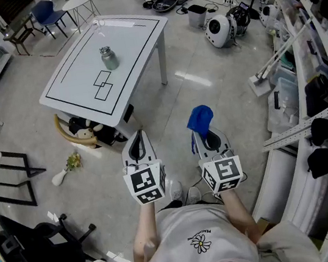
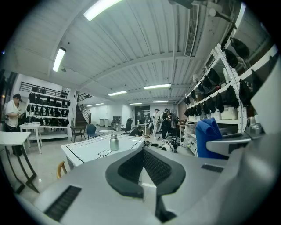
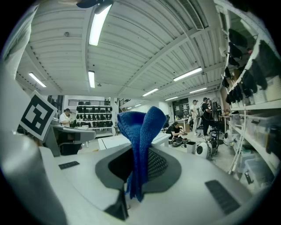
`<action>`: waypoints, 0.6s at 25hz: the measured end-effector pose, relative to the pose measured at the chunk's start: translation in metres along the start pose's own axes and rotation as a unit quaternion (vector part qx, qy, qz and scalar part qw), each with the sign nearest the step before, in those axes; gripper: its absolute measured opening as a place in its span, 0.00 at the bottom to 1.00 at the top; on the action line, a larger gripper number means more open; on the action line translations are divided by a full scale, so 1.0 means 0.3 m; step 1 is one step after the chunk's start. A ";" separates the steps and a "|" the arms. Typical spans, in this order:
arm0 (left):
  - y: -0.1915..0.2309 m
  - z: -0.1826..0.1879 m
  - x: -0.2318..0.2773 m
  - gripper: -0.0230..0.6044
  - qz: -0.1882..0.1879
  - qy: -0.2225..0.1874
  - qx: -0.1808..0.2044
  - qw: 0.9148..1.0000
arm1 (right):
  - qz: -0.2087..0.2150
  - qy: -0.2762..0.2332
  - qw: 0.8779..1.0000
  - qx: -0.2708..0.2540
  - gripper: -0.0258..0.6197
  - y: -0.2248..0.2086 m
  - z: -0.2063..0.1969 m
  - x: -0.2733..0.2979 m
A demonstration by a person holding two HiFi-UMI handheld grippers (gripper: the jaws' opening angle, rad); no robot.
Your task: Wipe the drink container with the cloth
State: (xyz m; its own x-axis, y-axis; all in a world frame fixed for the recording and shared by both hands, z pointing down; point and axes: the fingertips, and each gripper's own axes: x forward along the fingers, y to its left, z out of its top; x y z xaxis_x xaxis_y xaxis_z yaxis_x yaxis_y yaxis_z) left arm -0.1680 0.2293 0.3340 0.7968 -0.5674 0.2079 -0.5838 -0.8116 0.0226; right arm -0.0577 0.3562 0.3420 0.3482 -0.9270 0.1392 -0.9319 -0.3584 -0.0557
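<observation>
Head view: drink container (image 1: 109, 58) upright on the white table (image 1: 137, 39), about midway between the long edges. Metallic grey, capped, inside the black border line, just beside the two outlined rectangles drawn on the top. Nothing else standing on that top. Well apart from both grippers, with floor between.

Cloth (image 3: 138, 132) blue, bunched, clenched in the right gripper (image 3: 136, 163). Pads pressed on it from both sides, a thick fold rising above the tips, a thinner tail hanging below.

Left gripper (image 2: 142, 153) with jaws pressed together, nothing between them. Looking along them: container small and centred on the table beyond, cloth off at the right.

Both grippers held side by side, close in front of the person's white shirt (image 1: 199, 239), nearly level, tips aimed across the floor toward the table's near corner.

Farther out: blue chair (image 1: 46, 13) and small round table (image 1: 80, 0) past the far corner. Round white device (image 1: 219, 30) on the floor off the right-hand short edge. Shelving (image 1: 319, 59) along the right wall, black office chair (image 1: 47, 253) at lower left.
</observation>
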 end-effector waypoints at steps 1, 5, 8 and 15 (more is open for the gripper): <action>0.001 0.001 0.001 0.03 -0.001 0.000 0.000 1.000 | 0.001 -0.001 1.000 0.002 0.11 0.004 0.001 0.003; 0.002 0.005 0.008 0.03 -0.005 -0.001 0.002 1.000 | 0.006 0.000 1.000 0.009 0.11 0.016 -0.001 0.015; 0.008 0.003 0.013 0.03 -0.007 -0.001 0.002 1.000 | 0.007 0.003 1.000 0.009 0.11 0.026 -0.009 0.024; 0.085 0.016 0.035 0.03 -0.007 -0.014 -0.006 1.000 | 0.009 -0.004 1.000 0.017 0.11 0.066 0.005 0.080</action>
State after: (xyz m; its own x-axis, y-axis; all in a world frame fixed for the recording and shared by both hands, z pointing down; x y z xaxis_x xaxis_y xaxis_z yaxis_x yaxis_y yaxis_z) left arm -0.1737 0.2021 0.3322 0.8083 -0.5602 0.1809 -0.5747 -0.8176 0.0361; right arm -0.0677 0.3268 0.3428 0.3323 -0.9342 0.1300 -0.9341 -0.3451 -0.0913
